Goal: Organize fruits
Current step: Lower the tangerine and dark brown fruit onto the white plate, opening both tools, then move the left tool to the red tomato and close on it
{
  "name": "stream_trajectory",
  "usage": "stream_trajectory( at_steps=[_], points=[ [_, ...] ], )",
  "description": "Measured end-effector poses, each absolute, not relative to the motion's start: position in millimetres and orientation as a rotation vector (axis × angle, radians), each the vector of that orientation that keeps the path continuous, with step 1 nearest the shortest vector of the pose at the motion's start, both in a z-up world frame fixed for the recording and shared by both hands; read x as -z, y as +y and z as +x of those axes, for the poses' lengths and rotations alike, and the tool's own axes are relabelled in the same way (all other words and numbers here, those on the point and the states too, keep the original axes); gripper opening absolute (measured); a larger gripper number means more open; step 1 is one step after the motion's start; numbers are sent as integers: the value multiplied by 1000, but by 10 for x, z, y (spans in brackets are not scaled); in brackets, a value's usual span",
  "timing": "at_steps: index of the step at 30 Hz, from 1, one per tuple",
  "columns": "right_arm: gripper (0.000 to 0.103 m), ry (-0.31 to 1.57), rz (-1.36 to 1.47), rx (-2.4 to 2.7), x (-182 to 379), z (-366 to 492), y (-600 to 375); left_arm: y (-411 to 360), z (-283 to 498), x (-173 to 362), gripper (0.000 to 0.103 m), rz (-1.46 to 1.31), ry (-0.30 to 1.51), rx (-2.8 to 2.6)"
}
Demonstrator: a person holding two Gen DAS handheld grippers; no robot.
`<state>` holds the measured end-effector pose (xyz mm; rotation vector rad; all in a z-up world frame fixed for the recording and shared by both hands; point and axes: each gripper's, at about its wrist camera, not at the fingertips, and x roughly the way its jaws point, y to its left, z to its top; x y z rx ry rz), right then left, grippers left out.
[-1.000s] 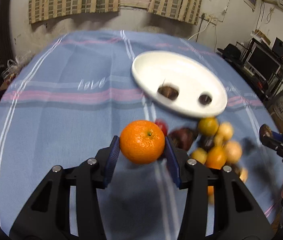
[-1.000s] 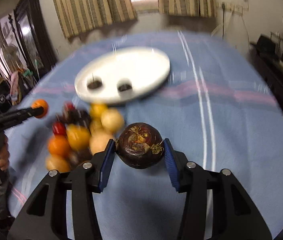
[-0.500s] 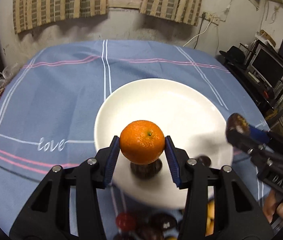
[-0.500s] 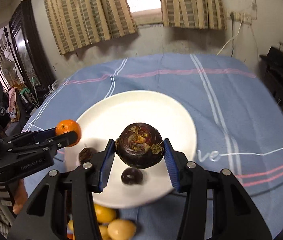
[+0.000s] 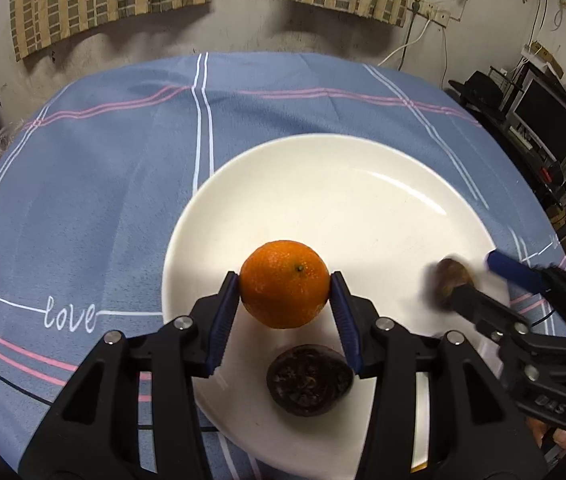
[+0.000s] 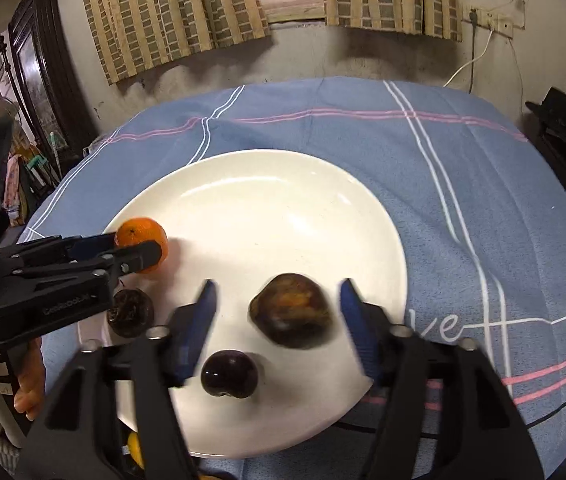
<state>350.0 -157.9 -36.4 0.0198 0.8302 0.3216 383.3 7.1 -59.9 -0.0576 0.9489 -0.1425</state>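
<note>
Since half a second ago the right gripper (image 6: 277, 312) has spread its jaws and let go of the dark brown fruit (image 6: 289, 311), which now sits blurred between the parted blue pads, touching neither, over the near half of the white plate (image 6: 267, 200). Both grippers have moved further in over the plate.

Left side first: left gripper (image 5: 285, 296) clamped on the orange (image 5: 284, 284), blue pads pressed to both its sides, held above the plate (image 5: 343, 184). Whether the orange touches the plate can't be told. Just below the orange, between the left gripper's arms, a dark wrinkled fruit (image 5: 309, 380) lies on the plate. In the right wrist view that same fruit (image 6: 130, 312) is just under the left gripper (image 6: 139, 246), left of the right gripper's left finger.

A small glossy dark fruit (image 6: 229, 375) lies on the plate just below-left of the released fruit, near the right gripper's left pad.

Plate rests on a blue striped cloth (image 5: 103, 184). A yellow fruit (image 6: 134, 446) peeks out at the plate's near edge, mostly hidden behind the right gripper.
</note>
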Motion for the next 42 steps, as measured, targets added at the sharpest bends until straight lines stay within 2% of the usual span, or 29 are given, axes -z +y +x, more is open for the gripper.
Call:
stream_trajectory(
  at_steps=[5, 7, 9, 12, 16, 27, 29, 31, 33, 36, 42],
  points=[
    [67, 811, 49, -338, 293, 3478, -1620, 88, 3838, 612, 48, -77, 961, 146],
    [67, 797, 56, -339, 239, 3446, -1626, 100, 3798, 540, 56, -80, 937, 147],
    [67, 774, 76, -355, 133, 3383, -1645, 128, 3717, 404, 57, -82, 903, 144],
    [67, 733, 115, -389, -66, 3238, -1665, 167, 3548, 187, 57, -80, 857, 145],
    [67, 699, 136, -441, -268, 2906, -1667, 284, 3098, 17, 62, -61, 816, 123],
    [69, 628, 204, -403, -86, 1919, -2012, 634, 1890, 451, 62, -89, 847, 120],
    [70, 641, 216, -383, 22, 1863, -2093, 661, 1781, 542, 61, -87, 856, 116],
    [81, 664, 231, -362, 100, 1852, -2162, 650, 1697, 578, 59, -89, 858, 137],
    [86, 673, 250, -342, 117, 1883, -2220, 589, 1627, 571, 59, -71, 842, 156],
    [87, 657, 266, -352, 96, 1855, -2248, 439, 1583, 546, 59, -12, 810, 184],
    [91, 638, 266, -358, 72, 1803, -2249, 409, 1685, 640, 56, -7, 857, 171]
  ],
)
